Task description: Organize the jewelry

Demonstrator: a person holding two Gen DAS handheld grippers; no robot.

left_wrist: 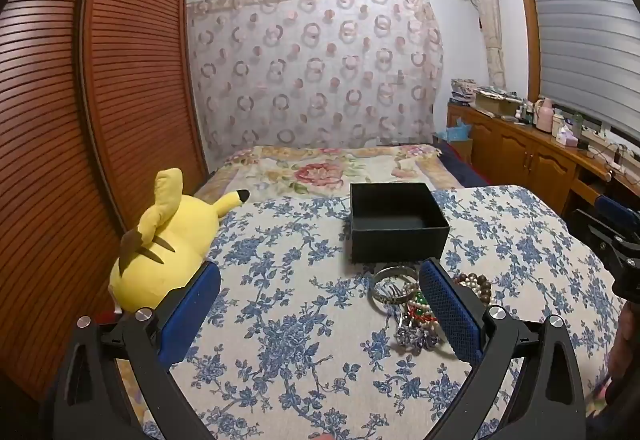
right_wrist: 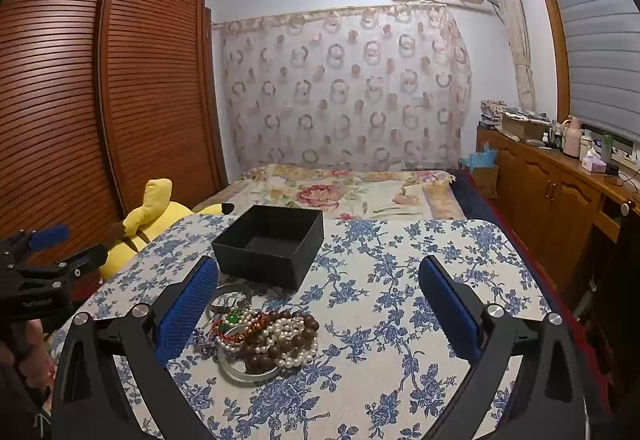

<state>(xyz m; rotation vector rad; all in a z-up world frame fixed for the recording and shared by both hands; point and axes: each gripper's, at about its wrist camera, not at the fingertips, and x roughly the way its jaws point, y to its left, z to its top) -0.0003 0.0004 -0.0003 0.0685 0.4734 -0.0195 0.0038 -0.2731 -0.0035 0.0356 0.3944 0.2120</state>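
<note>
A pile of jewelry [right_wrist: 262, 336] lies on the floral tablecloth: brown and white bead strands, a green piece, silver bangles. It shows in the left wrist view [left_wrist: 416, 304] partly behind my right finger. An open, empty black box [right_wrist: 272, 244] stands just behind the pile; it also shows in the left wrist view [left_wrist: 398, 224]. My left gripper [left_wrist: 320, 272] is open and empty, to the left of the pile. My right gripper [right_wrist: 318, 268] is open and empty, above the table with the pile by its left finger.
A yellow plush toy [left_wrist: 168, 244] lies at the table's left edge. The table [right_wrist: 400, 320] has a blue floral cloth. Behind it is a bed [right_wrist: 340, 192]. A wooden wardrobe [left_wrist: 80, 100] stands left, wooden cabinets [right_wrist: 560, 192] right.
</note>
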